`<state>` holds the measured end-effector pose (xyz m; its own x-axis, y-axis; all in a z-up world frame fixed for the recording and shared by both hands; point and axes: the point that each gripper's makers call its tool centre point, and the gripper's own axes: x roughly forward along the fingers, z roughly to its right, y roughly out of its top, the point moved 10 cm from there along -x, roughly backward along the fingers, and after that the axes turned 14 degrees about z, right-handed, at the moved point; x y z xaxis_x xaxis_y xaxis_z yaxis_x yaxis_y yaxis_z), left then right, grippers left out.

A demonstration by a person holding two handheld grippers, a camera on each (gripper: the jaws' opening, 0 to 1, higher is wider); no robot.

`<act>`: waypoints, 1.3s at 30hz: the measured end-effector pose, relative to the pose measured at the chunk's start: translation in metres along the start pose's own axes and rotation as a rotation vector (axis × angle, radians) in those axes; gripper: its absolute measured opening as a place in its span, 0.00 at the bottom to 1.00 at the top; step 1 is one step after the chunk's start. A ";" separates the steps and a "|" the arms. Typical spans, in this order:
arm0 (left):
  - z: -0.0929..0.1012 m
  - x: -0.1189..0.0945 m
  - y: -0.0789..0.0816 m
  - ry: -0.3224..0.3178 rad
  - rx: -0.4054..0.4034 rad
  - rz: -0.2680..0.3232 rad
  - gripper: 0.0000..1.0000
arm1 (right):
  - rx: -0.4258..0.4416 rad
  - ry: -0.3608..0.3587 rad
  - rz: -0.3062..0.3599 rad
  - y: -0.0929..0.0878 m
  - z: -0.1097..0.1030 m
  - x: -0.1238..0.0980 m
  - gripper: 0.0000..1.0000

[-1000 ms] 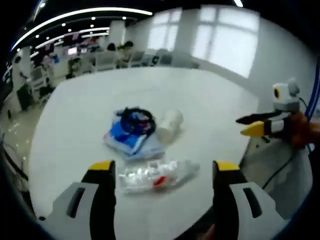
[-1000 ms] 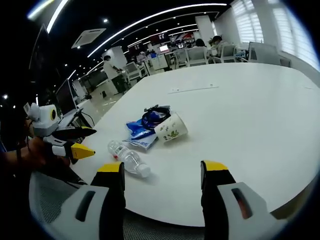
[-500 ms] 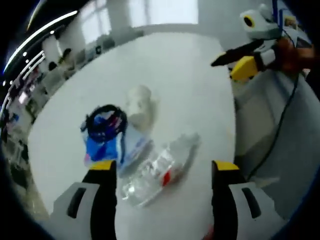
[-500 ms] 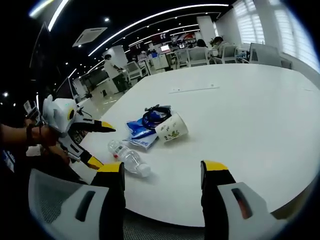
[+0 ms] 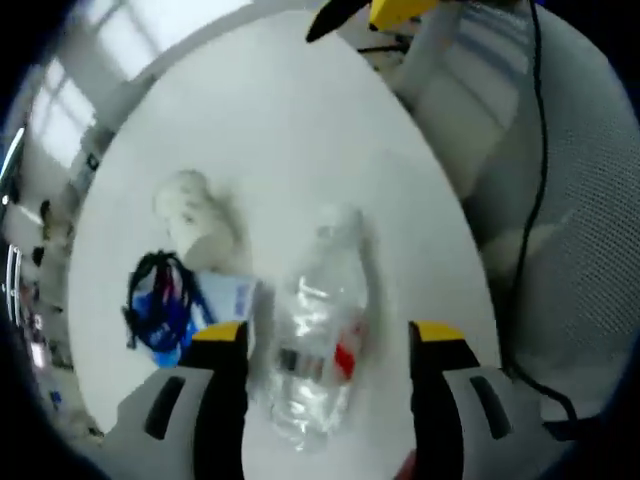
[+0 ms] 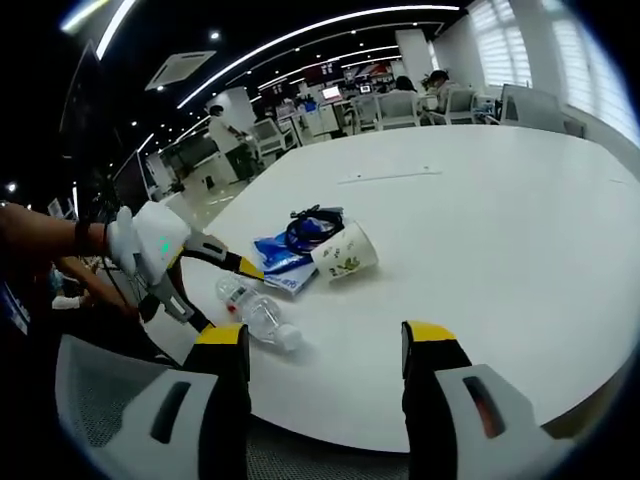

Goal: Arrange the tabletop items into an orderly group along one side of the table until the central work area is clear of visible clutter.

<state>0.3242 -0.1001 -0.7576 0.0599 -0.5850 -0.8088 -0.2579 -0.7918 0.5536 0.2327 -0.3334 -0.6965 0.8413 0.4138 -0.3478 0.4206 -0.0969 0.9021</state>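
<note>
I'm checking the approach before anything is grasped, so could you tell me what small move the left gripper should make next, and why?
Probably ease the left gripper down and close on the water bottle. Its jaws stand open on either side of the bottle, which lies on its side on the table beside the blue packet and cup, ungrasped.

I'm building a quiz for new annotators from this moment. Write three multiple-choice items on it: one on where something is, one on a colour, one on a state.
1. Where is the clear plastic water bottle in the left gripper view?
A. between that gripper's two jaws
B. standing inside the cup
C. on the mesh chair

2. What colour is the flat packet under the coiled black cable?
A. red
B. blue
C. green

3. How is the white paper cup placed?
A. upright
B. upside down
C. lying on its side

Answers: 1 A, the bottle lies on the white table between the open left gripper jaws. 2 B, blue shows beneath the cable. 3 C, its open mouth faces sideways.
</note>
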 end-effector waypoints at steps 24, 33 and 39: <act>-0.003 0.017 -0.006 -0.034 -0.031 -0.063 0.37 | -0.008 -0.007 -0.007 -0.002 0.001 -0.001 0.61; 0.001 0.005 -0.017 -0.003 -0.127 -0.037 0.36 | -0.012 0.006 -0.011 -0.003 -0.002 0.000 0.61; 0.003 -0.004 -0.021 0.009 -0.158 -0.030 0.36 | -0.014 0.009 -0.010 -0.003 -0.002 0.001 0.61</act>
<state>0.3260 -0.0807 -0.7665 0.0744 -0.5616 -0.8241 -0.1007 -0.8264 0.5540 0.2317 -0.3312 -0.6987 0.8337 0.4231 -0.3548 0.4244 -0.0800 0.9019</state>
